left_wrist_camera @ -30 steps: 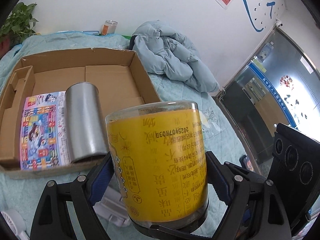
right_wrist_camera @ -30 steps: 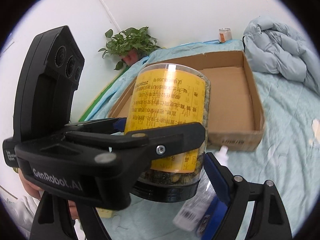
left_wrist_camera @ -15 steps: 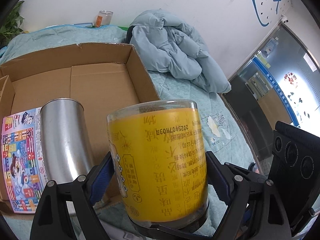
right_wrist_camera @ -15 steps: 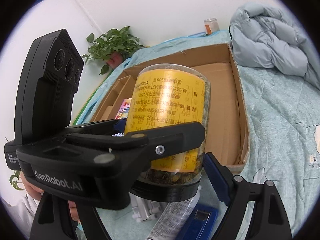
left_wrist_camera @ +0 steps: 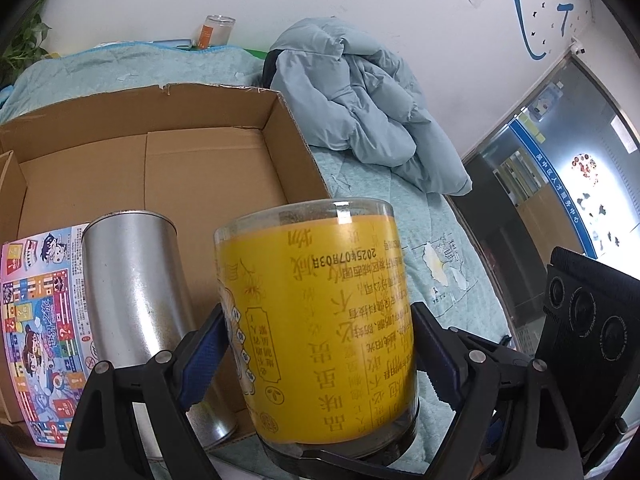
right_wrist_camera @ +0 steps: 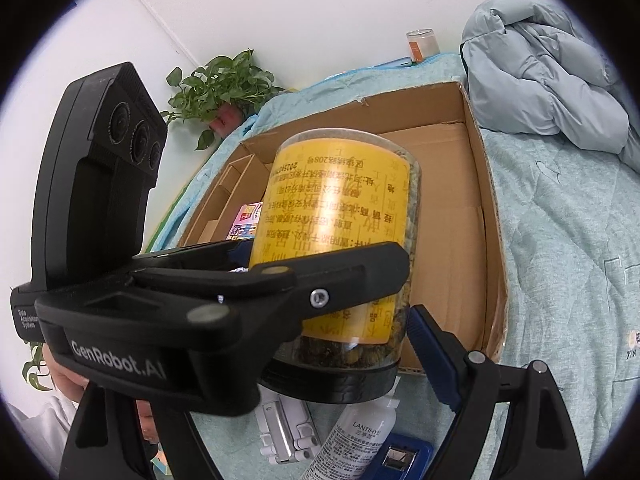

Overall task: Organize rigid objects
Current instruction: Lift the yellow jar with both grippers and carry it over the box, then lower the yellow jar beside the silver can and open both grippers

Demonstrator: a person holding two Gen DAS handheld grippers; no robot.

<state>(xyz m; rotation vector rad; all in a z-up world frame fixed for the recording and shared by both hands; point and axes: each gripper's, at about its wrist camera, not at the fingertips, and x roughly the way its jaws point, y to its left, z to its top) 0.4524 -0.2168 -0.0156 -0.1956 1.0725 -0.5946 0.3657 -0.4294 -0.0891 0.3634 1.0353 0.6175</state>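
Fingers of both grippers close on one yellow-labelled jar (left_wrist_camera: 316, 320), held upside down with its black lid at the bottom; the left gripper (left_wrist_camera: 316, 360) presses its blue pads against the jar's two flanks, low on the label; the right gripper (right_wrist_camera: 340, 320) grips the same jar (right_wrist_camera: 340, 248), one blue-padded finger (right_wrist_camera: 434, 356) lying against its lower right side while the opposite finger is hidden behind the left gripper's black body (right_wrist_camera: 224, 308), which crosses in front of the jar; dried contents show through the clear wall just above the lid; the jar hangs over the near edge of an open cardboard box (left_wrist_camera: 296, 148) and beside the box's right wall; inside the box a bare metal can (left_wrist_camera: 140, 312) lies just left of the jar, and a colourful printed carton (left_wrist_camera: 38, 328) lies against the can's far side; cardboard dividers (right_wrist_camera: 230, 188) line the box's left end; the box rests on a pale teal quilt (left_wrist_camera: 436, 240); on the quilt below the jar, in the right wrist view, lie a white plastic clip-like piece (right_wrist_camera: 282, 432), a white bottle (right_wrist_camera: 360, 436) and a blue object (right_wrist_camera: 400, 456) of uncertain kind; a light blue padded jacket (left_wrist_camera: 360, 108) is heaped beyond the box's far right corner; a small orange-labelled glass jar (left_wrist_camera: 216, 32) stands near the wall; a potted green plant (right_wrist_camera: 220, 88) stands at the far left corner; a person's hand (right_wrist_camera: 66, 372) shows behind the left gripper's body
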